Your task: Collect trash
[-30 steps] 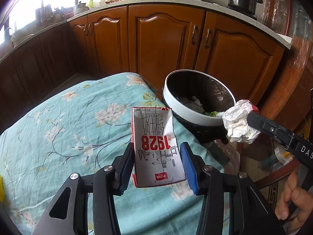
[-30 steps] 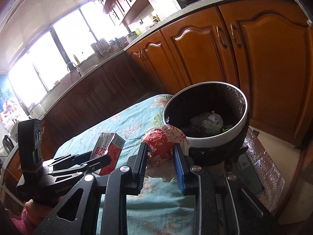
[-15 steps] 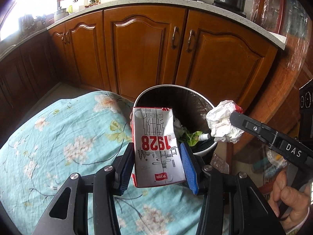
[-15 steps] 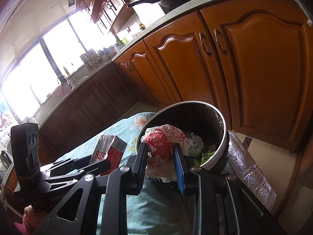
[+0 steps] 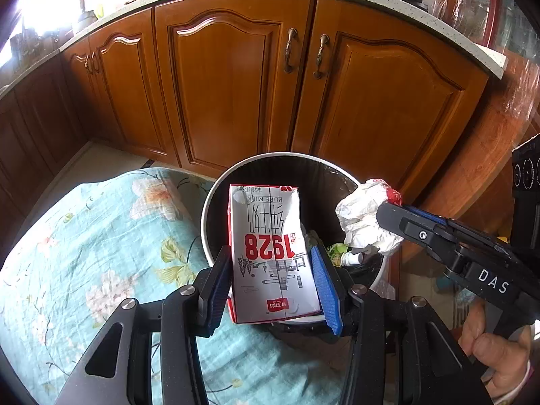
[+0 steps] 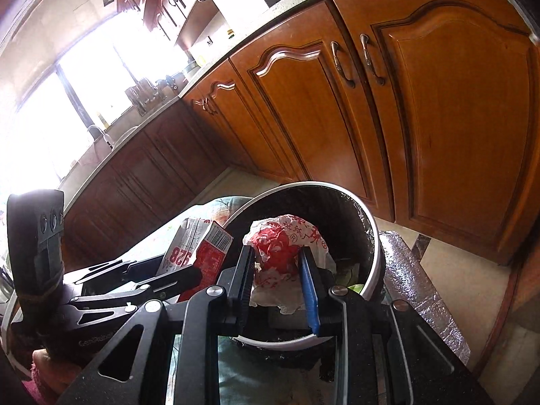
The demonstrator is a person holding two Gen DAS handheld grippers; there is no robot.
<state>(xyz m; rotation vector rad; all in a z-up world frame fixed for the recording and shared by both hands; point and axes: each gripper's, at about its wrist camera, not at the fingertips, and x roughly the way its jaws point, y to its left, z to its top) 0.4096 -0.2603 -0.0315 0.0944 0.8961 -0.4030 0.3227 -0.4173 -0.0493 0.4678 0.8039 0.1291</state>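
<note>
Trash items: two in hand, a milk carton (image 5: 275,253) and a crumpled wrapper (image 6: 287,253), red-and-white paper.
Left tool (image 5: 273,283): clamped on the carton, blue pads against its two long sides; carton upright, printed face toward the camera, lettering upside down.
Right tool (image 6: 276,276): clamped on the wrapper, which bulges up and out between the pads.
Bin (image 5: 211,233): round, white rim, dark liner, standing on the floor against the edge of the surface (image 5: 84,236) with its floral cloth. Green scraps and a small white tube already lie inside.
Change over the last second: both tools have travelled across the surface toward the bin. A second back the carton hung over the cloth with the bin ahead and to the right; now, in the left wrist view, the carton sits in front of the bin mouth. The wrapper, earlier short of the rim, now shows over the opening in the right wrist view.
Grip: unchanged on both sides throughout the carry.
Position of trash now: carton and wrapper both held in the air, at or just above the rim, side by side, not touching.
Reading: carry looks nearly finished; release into the bin seems next.
Risk: carton's near end may still overhang the rim; dropping early could tip it onto the cloth.
</note>
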